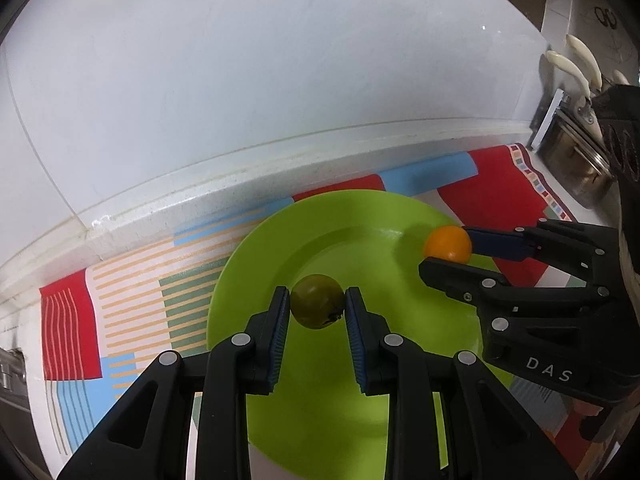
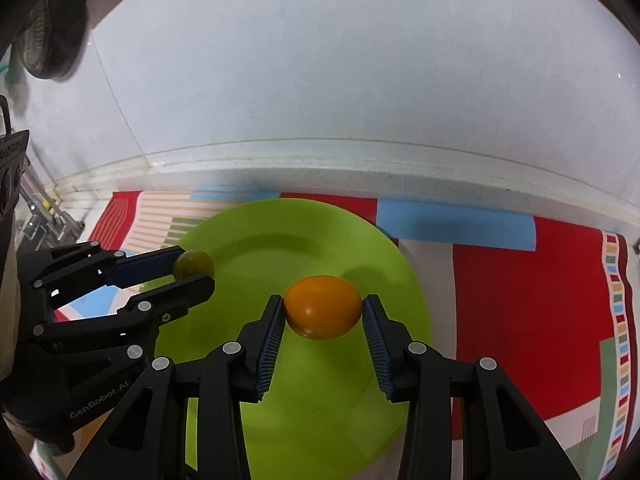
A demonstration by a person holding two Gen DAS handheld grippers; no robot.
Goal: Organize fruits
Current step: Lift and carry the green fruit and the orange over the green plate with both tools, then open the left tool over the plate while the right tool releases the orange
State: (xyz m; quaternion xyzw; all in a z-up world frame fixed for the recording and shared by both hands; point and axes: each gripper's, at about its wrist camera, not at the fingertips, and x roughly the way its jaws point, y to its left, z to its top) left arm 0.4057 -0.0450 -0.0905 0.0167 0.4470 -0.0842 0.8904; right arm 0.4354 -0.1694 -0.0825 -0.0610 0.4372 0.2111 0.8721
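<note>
Left hand-held gripper (image 1: 317, 304) clamped on small green fruit (image 1: 317, 301), above green plate (image 1: 360, 216). Right hand-held gripper (image 2: 324, 308) clamped on orange fruit (image 2: 323, 306), over same plate on worktop. Both fruits light, round, smooth: likely slippery, bruise easily. Hold across widest middle, gentle squeeze.

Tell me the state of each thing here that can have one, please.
Left gripper: shut on the small round olive-green fruit.
Right gripper: shut on the round orange fruit.
Both fruits: above the plate; contact unclear.
Round lime-green plate: flat on the striped colourful cloth.
</note>
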